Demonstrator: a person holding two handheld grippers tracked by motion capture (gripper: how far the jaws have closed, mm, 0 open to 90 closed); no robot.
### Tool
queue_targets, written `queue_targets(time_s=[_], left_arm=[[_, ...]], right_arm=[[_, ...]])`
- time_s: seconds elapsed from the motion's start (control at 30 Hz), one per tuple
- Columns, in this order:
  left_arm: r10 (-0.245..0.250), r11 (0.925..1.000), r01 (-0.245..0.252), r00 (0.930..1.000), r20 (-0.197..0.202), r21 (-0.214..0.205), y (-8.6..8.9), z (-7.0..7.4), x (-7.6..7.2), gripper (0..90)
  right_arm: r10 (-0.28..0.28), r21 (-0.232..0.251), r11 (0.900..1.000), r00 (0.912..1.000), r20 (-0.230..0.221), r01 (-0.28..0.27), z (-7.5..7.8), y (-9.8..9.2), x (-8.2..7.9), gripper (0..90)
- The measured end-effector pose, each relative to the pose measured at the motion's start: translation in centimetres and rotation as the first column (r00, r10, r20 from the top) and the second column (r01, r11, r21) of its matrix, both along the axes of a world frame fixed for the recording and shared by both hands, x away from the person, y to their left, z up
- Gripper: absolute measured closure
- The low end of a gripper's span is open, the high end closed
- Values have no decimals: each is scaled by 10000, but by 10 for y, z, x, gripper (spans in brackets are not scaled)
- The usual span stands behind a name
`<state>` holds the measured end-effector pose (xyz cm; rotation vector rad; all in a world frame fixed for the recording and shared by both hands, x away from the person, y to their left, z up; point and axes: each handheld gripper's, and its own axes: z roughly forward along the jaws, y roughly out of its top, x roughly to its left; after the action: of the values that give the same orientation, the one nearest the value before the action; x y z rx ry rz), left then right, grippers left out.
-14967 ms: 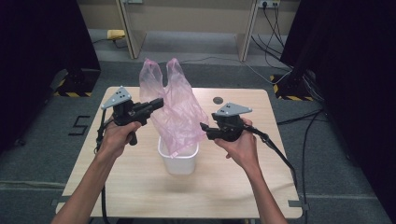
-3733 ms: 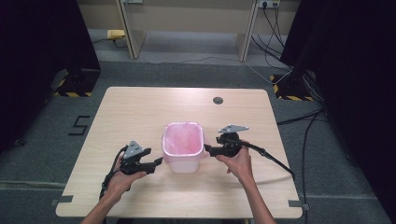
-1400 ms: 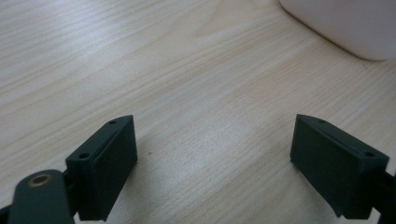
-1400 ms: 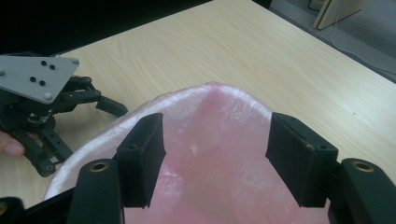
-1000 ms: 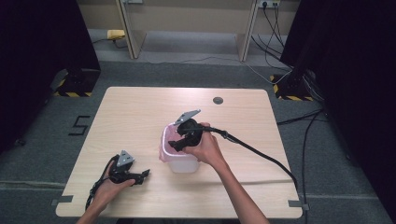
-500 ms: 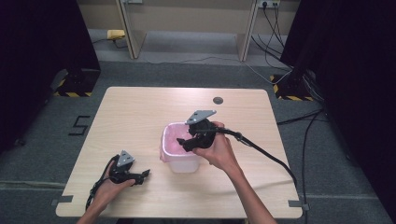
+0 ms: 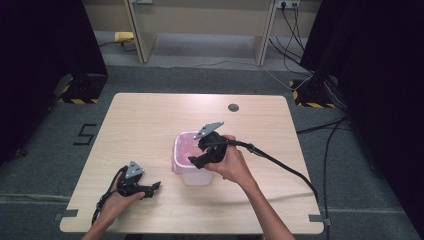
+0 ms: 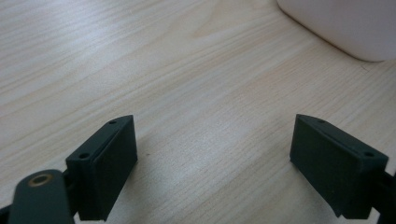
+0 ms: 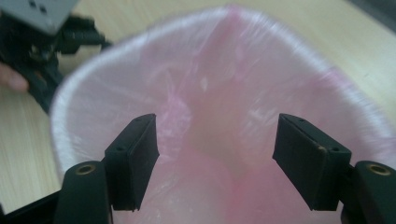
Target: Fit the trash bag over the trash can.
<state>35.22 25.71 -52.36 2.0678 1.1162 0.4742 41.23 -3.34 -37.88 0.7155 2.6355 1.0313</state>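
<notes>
Now my right gripper (image 7: 196,161) hangs over the mouth of the bin (image 7: 192,175), jaws pointing down into the pink bag (image 9: 219,121) that lines it. A second ago it sat further over the bin's far left rim; since then it has drawn back toward the near right side and lifted a touch. Its jaws have just been opening, and in the right gripper view they stand wide apart with nothing pinched between them. The bag's film lies below and beyond the pads, not touching either one.

I read that as a release: the liner has been pushed down inside and let go. The bag is now seated in the bin, its edge folded over the rim all around as far as I can see, whereas fifteen seconds back it was held up loose above the bin by both grippers.

My left gripper (image 7: 148,188) rests low on the table (image 7: 150,115), well to the left of the bin and nearer to me, where it was a second ago. Its jaws are also spread wide and empty, with bare wood between them and the bin's white wall (image 8: 345,28) ahead to the right.

To my eye the lining is close to done; what remains is perhaps smoothing the film against the inner walls.
</notes>
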Motion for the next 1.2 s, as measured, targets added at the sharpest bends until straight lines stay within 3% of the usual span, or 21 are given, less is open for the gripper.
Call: queue_targets(time_s=[0.07,0.17,0.33,0.5,0.57,0.7,0.8,1.17,1.2], left_arm=[[-2,10000,2,10000,2,-4,0,0,0,140],[2,10000,-2,10000,1,1,0,0,0,139],[5,10000,-5,10000,2,0,0,0,0,140],[18,10000,-18,10000,11,-15,0,0,0,140],[16,10000,-16,10000,6,-1,0,0,0,139],[12,10000,-12,10000,4,-6,0,0,0,140],[16,10000,-16,10000,2,-9,0,0,0,140],[8,10000,-8,10000,0,6,0,0,0,138],[8,10000,-8,10000,0,6,0,0,0,138]], right_arm=[[-324,506,9982,9990,300,309,8,-6,-2,310],[-860,828,9934,9930,804,793,19,-17,-2,309],[-1742,1226,9792,9795,1007,1615,22,-40,3,294],[-2182,757,9749,9665,1353,2095,17,-55,2,280],[-2339,1268,9672,9663,1071,2201,16,-60,3,287],[-2606,1512,9574,9616,866,2459,12,-76,5,286],[-2950,1880,9423,9526,745,2771,9,-90,5,286],[-3814,2422,9022,9223,618,3569,-10,-145,-2,261],[-3814,2422,9022,9223,618,3569,-10,-145,-2,261]])
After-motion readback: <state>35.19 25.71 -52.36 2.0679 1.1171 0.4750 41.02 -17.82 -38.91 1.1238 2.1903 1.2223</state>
